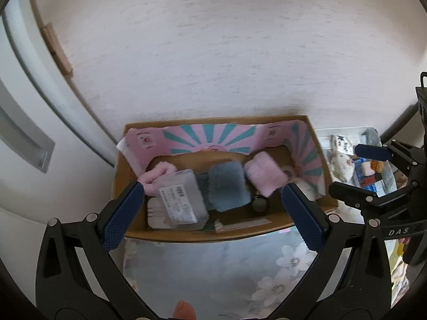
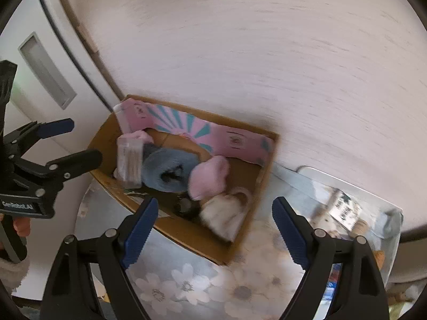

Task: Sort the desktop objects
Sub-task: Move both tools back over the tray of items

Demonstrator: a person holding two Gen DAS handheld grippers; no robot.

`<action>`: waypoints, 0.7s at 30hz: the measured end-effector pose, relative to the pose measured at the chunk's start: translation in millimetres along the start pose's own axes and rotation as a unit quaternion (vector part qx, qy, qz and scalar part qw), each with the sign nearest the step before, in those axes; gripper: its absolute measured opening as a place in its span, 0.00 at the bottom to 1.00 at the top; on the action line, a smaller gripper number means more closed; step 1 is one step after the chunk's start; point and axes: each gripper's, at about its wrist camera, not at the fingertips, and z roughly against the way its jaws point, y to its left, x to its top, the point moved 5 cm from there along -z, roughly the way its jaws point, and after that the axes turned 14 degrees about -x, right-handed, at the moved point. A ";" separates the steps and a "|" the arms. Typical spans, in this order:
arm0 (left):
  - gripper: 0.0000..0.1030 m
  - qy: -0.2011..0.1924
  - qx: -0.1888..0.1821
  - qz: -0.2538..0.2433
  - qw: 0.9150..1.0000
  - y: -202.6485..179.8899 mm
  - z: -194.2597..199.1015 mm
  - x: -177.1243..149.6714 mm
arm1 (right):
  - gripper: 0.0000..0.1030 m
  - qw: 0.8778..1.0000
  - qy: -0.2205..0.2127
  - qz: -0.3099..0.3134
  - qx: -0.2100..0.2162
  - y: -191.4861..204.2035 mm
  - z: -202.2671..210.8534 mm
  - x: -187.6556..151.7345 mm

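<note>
A brown cardboard box (image 1: 213,233) with a pink and teal liner stands against the wall. It holds a clear plastic case of cotton swabs (image 1: 182,200), a blue fuzzy cloth (image 1: 226,186), a pink fuzzy cloth (image 1: 264,173) and a small dark round object (image 1: 259,204). My left gripper (image 1: 213,217) is open and empty just above the box's near edge. My right gripper (image 2: 213,230) is open and empty over the box's (image 2: 186,236) near right corner, above a white plush item (image 2: 224,216). The case (image 2: 129,162) and blue cloth (image 2: 168,169) also show there.
A clear tray (image 2: 355,213) with packaged items and small toys stands right of the box; it also shows in the left wrist view (image 1: 355,160). A flowered tablecloth (image 1: 213,274) covers the table. A white fridge door (image 1: 32,122) is at the left, a pale wall behind.
</note>
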 end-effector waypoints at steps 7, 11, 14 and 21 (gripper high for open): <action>1.00 0.002 -0.022 -0.023 0.999 -29.8 0.0 7.3 | 0.99 0.999 -0.011 -0.038 -0.021 -40.1 15.6 -14.3; 1.00 0.003 -0.034 -0.038 0.999 -49.3 -2.0 10.0 | 0.99 0.998 -0.014 -0.048 -0.037 -59.8 23.1 -24.8; 1.00 0.002 -0.047 -0.049 0.998 -65.7 -2.5 12.0 | 0.99 0.997 -0.014 -0.059 -0.045 -75.2 27.8 -34.7; 1.00 -0.029 -0.054 -0.083 0.995 -102.7 5.2 18.4 | 0.99 0.993 -0.005 -0.084 -0.080 -116.5 43.2 -58.6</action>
